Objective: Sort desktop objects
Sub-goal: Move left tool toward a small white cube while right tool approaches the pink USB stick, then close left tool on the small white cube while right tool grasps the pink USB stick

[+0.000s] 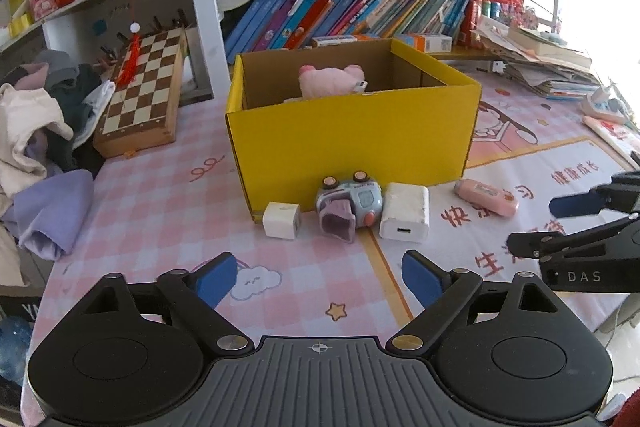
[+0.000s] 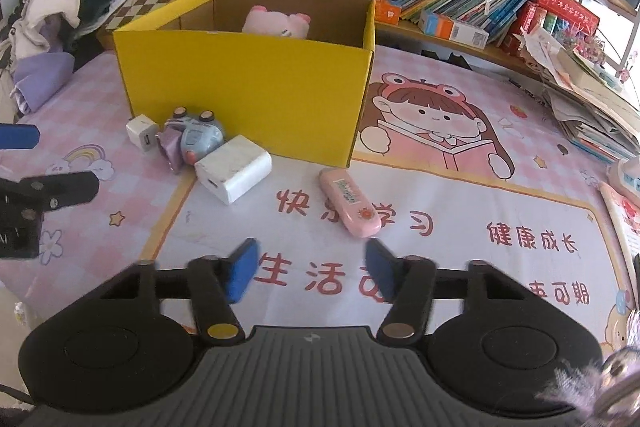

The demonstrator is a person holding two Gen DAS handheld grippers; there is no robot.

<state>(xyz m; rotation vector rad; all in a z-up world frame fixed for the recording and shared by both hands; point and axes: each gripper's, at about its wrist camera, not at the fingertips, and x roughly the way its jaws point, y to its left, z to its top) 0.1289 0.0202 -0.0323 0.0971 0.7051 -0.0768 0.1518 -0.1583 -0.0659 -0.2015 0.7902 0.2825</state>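
A yellow cardboard box (image 1: 352, 139) (image 2: 248, 95) stands on the desk with a pink plush toy (image 1: 332, 79) (image 2: 276, 21) inside. In front of it lie a small white charger cube (image 1: 281, 219) (image 2: 142, 133), a blue toy camera (image 1: 347, 207) (image 2: 192, 141), a larger white charger (image 1: 405, 211) (image 2: 234, 169) and a pink flat device (image 1: 486, 197) (image 2: 349, 201). My left gripper (image 1: 320, 277) is open and empty, just short of the camera. My right gripper (image 2: 312, 271) is open and empty, just short of the pink device; it also shows in the left wrist view (image 1: 536, 223).
A chessboard case (image 1: 142, 95) and a heap of clothes (image 1: 44, 131) lie at the left. Books (image 1: 344, 11) fill the shelf behind the box. Stacked papers (image 2: 588, 99) sit at the right. A printed pink mat (image 2: 440, 211) covers the desk.
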